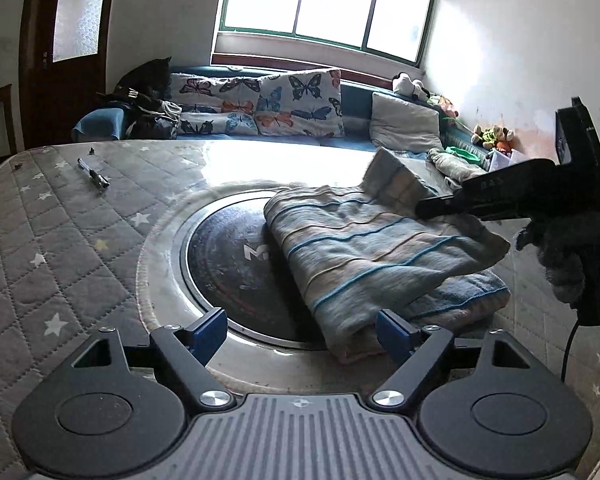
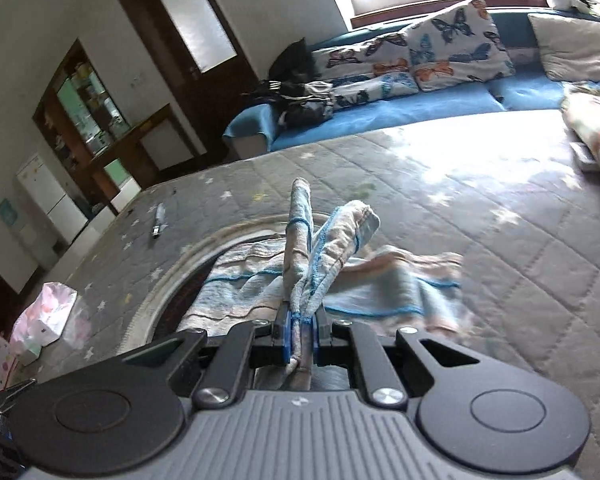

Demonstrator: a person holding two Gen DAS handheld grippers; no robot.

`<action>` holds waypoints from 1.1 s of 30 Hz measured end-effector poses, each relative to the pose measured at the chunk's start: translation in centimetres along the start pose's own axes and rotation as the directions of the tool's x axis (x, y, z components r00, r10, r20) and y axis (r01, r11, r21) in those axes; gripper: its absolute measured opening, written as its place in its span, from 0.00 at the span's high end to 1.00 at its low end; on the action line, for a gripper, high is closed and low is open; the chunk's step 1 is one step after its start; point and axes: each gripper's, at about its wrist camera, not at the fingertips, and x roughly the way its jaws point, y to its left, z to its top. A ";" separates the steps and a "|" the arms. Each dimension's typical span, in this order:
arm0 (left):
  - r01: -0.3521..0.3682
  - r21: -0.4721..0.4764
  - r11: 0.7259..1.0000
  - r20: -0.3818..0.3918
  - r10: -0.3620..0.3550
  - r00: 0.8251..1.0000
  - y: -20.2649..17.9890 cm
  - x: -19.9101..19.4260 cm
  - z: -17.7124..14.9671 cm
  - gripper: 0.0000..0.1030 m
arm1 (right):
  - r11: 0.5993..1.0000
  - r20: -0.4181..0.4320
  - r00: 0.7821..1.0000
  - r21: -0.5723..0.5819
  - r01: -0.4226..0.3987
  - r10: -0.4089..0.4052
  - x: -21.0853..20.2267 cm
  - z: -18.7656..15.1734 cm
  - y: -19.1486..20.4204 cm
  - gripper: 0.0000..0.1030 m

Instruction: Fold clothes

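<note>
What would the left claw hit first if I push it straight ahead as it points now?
Most likely the striped towel. The open left claw hovers at its near folded edge, which lies by the right blue pad; the left pad faces the dark round plate. Depth is unclear, so contact may come quickly.

I see a soft, fuzzy striped cloth (image 1: 364, 248) that looks a bit rough, like a towel. The table cover (image 1: 60, 248) is padded, stitched cloth with a dull look. The round plate (image 1: 220, 264) in the middle looks like dark shiny glass with a bright metal ring. My left gripper (image 1: 304, 330) has matt black plastic arms, shiny metal screws and smooth blue pads (image 1: 210, 330).
</note>
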 end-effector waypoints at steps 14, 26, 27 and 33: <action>-0.002 0.084 0.996 -0.043 0.006 0.999 -1.5 2.2 0.2 0.19 | 0.998 0.006 1.000 0.064 0.007 -0.007 -0.3 -1.2 -4.2 0.84; -0.025 0.210 0.977 -0.069 0.041 0.997 -2.8 3.8 -0.8 0.20 | 0.995 0.026 0.998 0.088 0.048 -0.050 -1.5 -2.4 -5.8 0.71; -0.026 0.219 0.975 -0.068 0.042 0.997 -2.9 3.9 -0.8 0.20 | 0.995 0.037 0.998 0.090 0.044 -0.048 -1.8 -2.5 -5.7 0.70; -0.021 0.236 0.971 -0.067 0.038 0.997 -3.2 4.9 -0.8 0.32 | 0.997 0.016 0.999 0.070 0.044 -0.045 -1.7 -3.5 -4.7 0.52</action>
